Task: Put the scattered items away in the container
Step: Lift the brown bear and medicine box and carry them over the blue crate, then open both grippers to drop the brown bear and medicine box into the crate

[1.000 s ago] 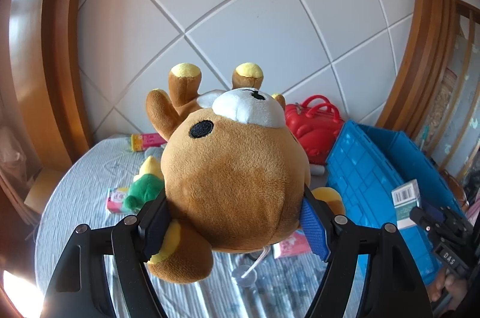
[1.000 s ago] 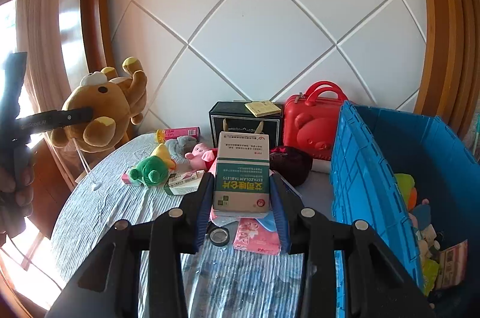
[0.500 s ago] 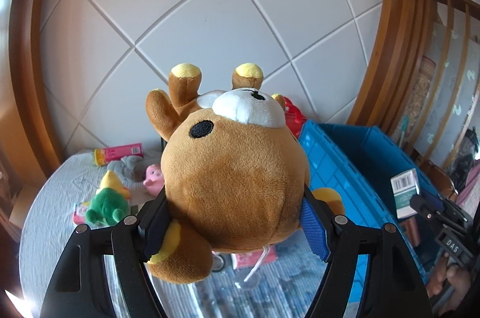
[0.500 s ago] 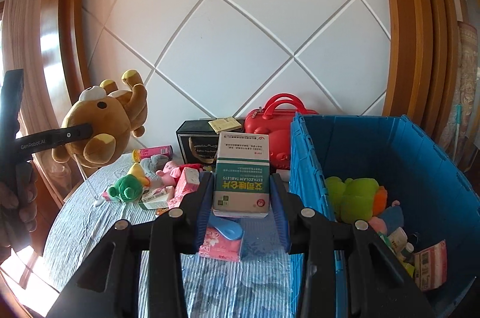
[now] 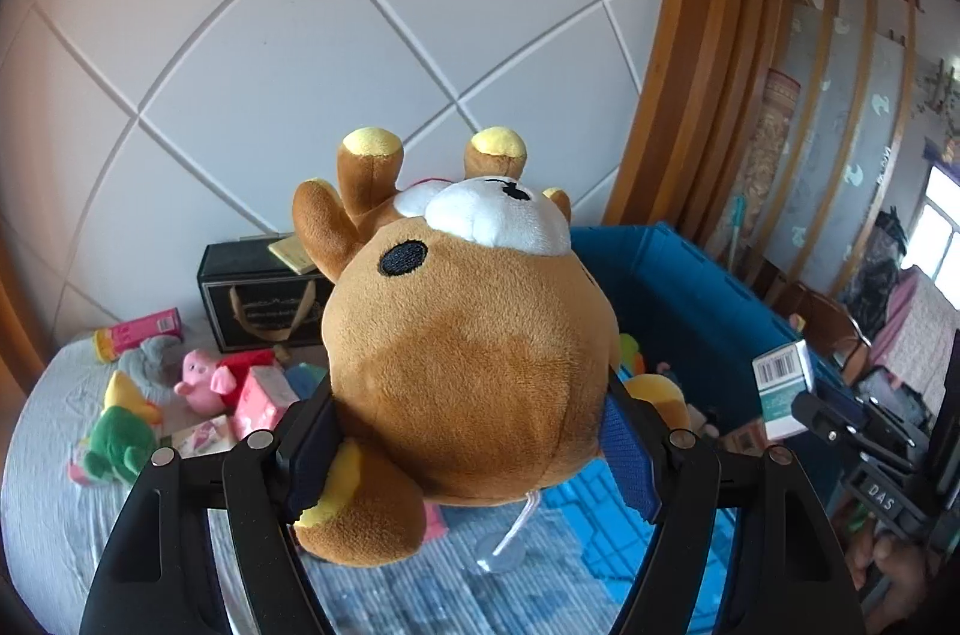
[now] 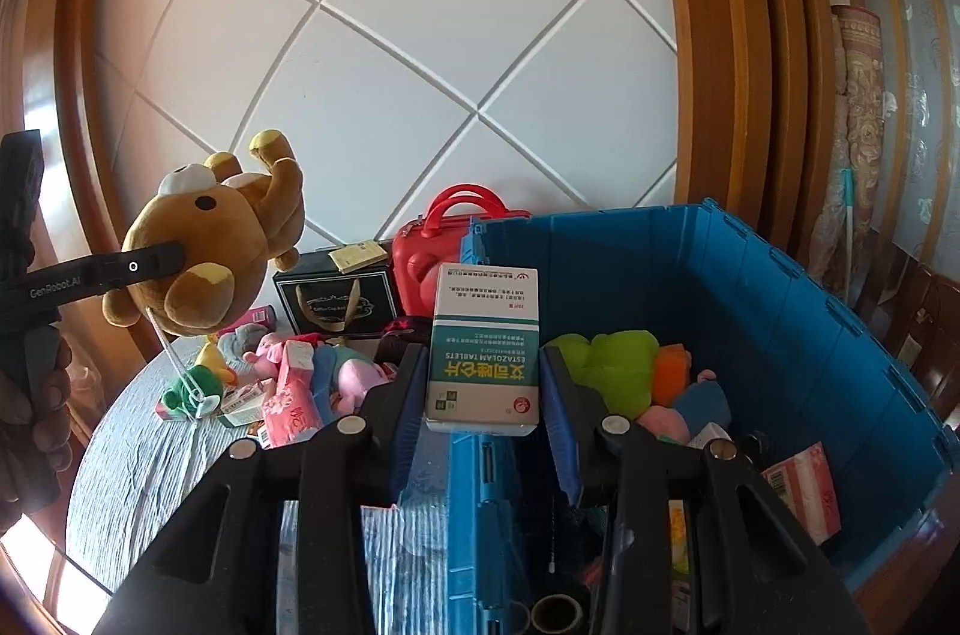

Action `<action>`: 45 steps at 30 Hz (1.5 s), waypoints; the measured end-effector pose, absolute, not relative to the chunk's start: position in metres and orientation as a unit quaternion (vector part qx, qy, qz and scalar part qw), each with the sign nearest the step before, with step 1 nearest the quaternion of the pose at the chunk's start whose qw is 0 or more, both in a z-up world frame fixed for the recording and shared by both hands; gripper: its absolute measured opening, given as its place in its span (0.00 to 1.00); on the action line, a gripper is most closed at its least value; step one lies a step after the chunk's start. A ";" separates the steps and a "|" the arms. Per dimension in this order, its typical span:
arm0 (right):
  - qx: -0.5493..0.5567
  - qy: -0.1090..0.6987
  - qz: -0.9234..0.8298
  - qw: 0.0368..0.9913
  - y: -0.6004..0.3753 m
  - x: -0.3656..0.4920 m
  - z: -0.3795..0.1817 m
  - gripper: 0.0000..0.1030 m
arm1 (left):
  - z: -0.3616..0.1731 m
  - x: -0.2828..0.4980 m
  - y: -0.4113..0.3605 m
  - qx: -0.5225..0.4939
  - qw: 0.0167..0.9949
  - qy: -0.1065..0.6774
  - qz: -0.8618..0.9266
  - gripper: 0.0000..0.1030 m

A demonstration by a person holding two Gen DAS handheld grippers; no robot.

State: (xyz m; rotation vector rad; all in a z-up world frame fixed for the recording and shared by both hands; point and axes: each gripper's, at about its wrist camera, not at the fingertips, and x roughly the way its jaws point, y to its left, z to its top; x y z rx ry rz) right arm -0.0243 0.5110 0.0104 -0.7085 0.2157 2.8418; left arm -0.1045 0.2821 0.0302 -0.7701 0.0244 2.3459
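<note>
Carrying both loads to the blue crate (image 6: 780, 287), so the job now is clean placement, not speed. Judgement: get each claw fully past the crate's near wall before letting go, low enough that nothing bounces back out onto the table (image 6: 138, 461).

Right gripper (image 6: 483, 383): jaws set narrow, clamped on the tablet box (image 6: 485, 341), pads flat against its two long sides. Box stands upright between the fingers, print upside down to the camera. The crate's near wall runs directly beneath the claw, the crate interior opens ahead and to its right, already holding a green plush (image 6: 606, 365) and other soft toys. Nudge it further right before dropping; right now the box looks to sit over the wall rather than the cavity.

Left gripper (image 5: 468, 431): jaws wide apart but loaded, squeezing the brown bear plush (image 5: 468, 353) by its round body, head pointing away from the claw. Crate is ahead and right of it; the remaining scatter, pink pig (image 5: 201, 386) and green toy (image 5: 117, 440), lies on the table ahead-left. Bear is bulky and its cord with suction cup (image 5: 507, 554) dangles under the claw: risk of that snagging the rim, so clear the wall with margin.
</note>
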 end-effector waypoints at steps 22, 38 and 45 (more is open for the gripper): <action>-0.253 0.121 0.940 0.194 0.610 0.020 -0.014 0.35 | 0.022 -0.074 0.444 -0.300 0.442 0.054 0.844 0.74; -0.252 0.139 0.930 0.227 0.649 0.028 -0.024 0.35 | 0.020 -0.070 0.514 -0.301 0.472 0.075 0.825 0.74; -0.253 0.142 0.929 0.231 0.656 0.026 -0.027 0.35 | 0.019 -0.073 0.525 -0.303 0.473 0.077 0.824 0.74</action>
